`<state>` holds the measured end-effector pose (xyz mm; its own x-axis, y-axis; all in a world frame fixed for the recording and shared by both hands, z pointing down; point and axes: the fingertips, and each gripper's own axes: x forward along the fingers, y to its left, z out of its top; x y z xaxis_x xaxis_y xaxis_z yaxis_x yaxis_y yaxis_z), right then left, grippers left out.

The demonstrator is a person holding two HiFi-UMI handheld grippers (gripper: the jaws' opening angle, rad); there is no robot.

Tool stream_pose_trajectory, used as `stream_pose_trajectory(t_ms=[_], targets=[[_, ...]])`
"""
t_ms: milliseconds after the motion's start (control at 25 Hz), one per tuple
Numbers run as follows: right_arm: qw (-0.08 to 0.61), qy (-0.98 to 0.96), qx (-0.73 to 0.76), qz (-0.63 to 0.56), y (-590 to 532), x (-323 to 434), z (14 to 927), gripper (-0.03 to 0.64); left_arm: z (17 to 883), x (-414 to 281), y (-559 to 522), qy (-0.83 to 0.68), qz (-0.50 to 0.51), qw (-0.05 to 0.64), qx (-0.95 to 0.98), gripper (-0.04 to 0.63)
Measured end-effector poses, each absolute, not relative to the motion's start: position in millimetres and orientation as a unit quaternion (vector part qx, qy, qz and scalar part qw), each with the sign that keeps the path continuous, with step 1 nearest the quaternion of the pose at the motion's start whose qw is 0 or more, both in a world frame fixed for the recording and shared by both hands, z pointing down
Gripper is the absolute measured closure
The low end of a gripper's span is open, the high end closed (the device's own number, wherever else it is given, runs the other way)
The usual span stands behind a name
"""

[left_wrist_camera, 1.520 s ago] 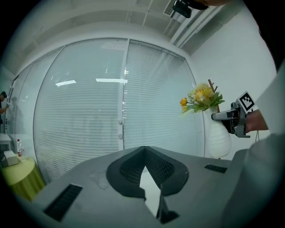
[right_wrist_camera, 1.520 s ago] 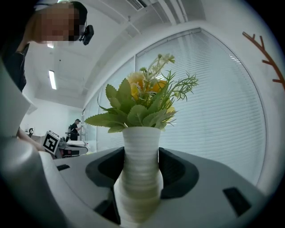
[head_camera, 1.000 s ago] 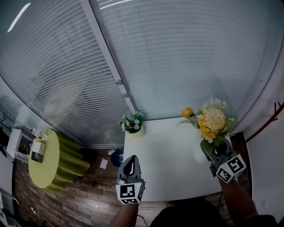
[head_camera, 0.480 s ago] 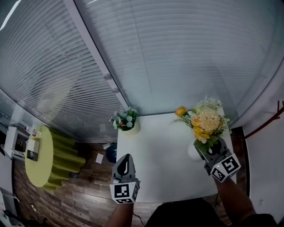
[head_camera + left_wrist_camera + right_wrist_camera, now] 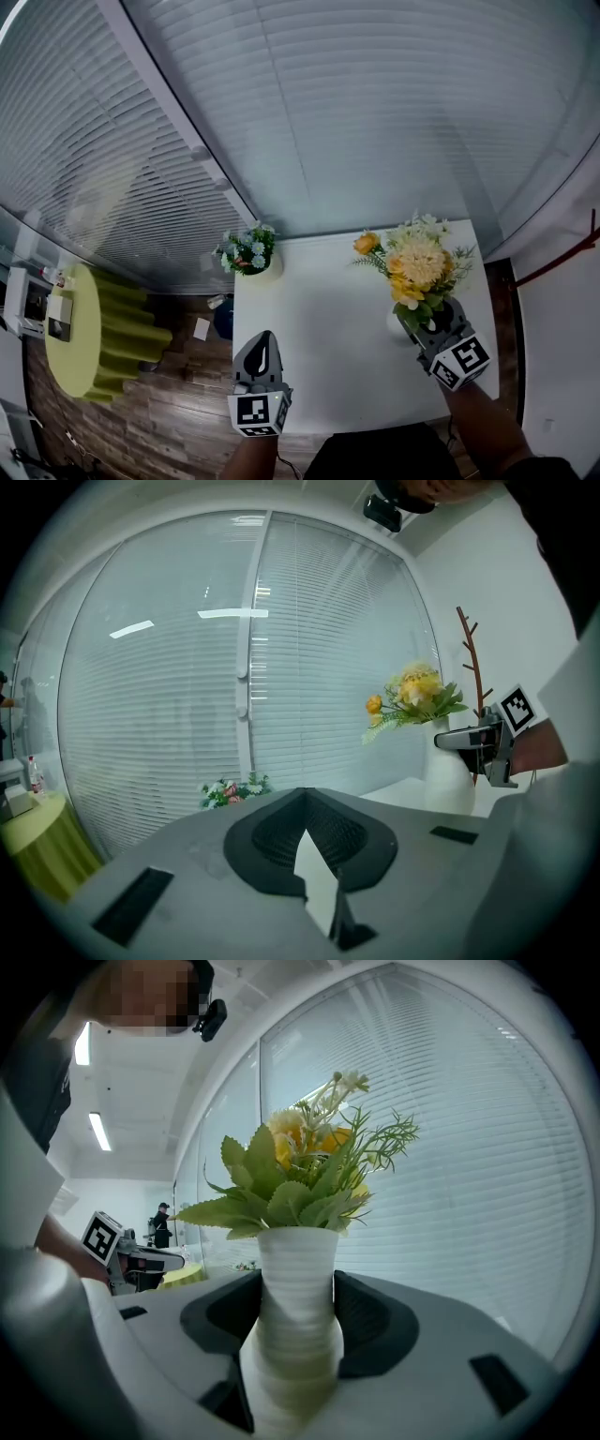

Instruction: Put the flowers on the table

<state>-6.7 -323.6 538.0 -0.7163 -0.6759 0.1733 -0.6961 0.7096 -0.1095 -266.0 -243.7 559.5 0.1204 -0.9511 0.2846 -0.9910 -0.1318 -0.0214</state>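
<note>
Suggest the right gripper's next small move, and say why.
Probably ease the vase straight down onto the table: the right gripper is clamped on its neck above the white top, and nothing shows its base resting yet.

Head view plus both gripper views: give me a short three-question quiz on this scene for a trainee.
1. True or false: the left gripper has its jaws together with nothing between them.
2. Which part of the white ribbed vase of yellow flowers does the right gripper clamp? A the neck; B the base; C the flower stems.
3. Fill in: in the head view, the small pot of mixed flowers stands at the far ____ corner of the white table.
Key: 1 true; 2 A; 3 left.
</note>
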Motion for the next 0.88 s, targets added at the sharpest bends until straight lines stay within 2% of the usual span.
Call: stream_pose_trajectory(t_ms=[880], targets=[[0.076,-0.923,0.367,0.085,-330,-10,577,0.361,560,-270,-249,-0.666,0.138,0.091,0.727,0.6]])
